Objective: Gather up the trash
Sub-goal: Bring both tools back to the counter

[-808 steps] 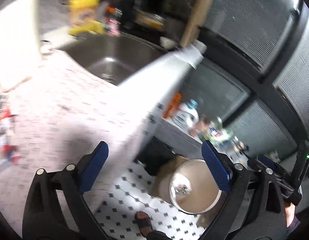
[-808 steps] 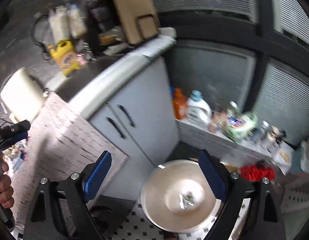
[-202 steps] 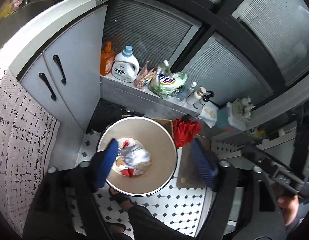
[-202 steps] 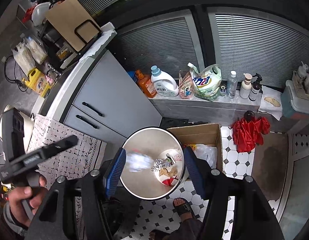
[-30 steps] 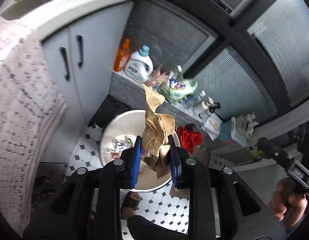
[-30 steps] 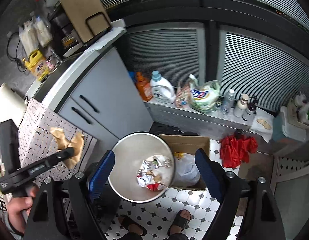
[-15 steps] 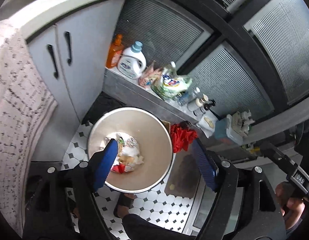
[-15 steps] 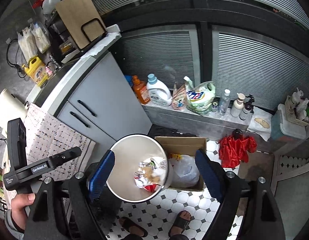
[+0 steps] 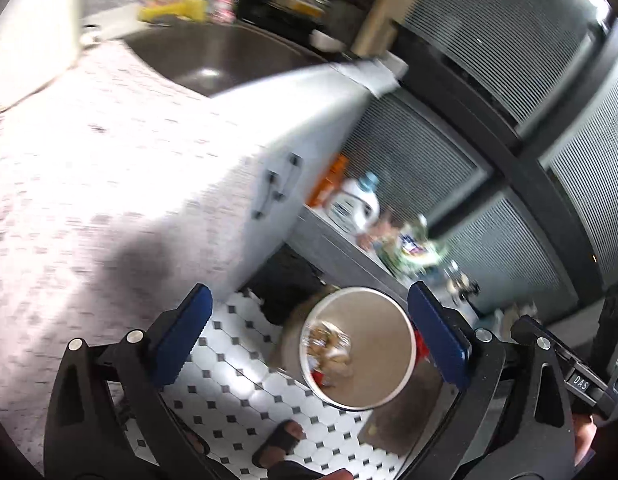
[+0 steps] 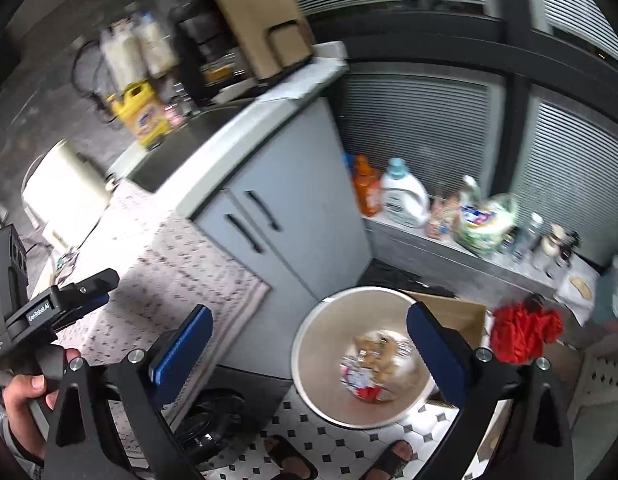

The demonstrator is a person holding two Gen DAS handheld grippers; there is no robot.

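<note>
A round metal trash bin point(image 9: 389, 356) stands on the tiled floor with crumpled wrappers and brown paper point(image 9: 329, 350) inside; it also shows in the right wrist view point(image 10: 329, 344), with the trash point(image 10: 375, 368) at its bottom. My left gripper point(image 9: 309, 338) is open and empty, high above the floor beside the patterned counter point(image 9: 89, 184). My right gripper point(image 10: 307, 350) is open and empty above the bin's left rim. The left gripper also shows in the right wrist view point(image 10: 61, 306), over the counter.
A grey cabinet point(image 10: 293, 216) with two black handles stands by the bin. A sink point(image 9: 225, 56) and a yellow bottle point(image 10: 143, 118) sit behind. Detergent bottles point(image 10: 401, 194) line a ledge. A cardboard box point(image 10: 457, 314) and a red cloth point(image 10: 523, 332) lie by the bin.
The left gripper has swung up and left from above the bin toward the counter and sink; its view is blurred. The right gripper has turned left and lower.
</note>
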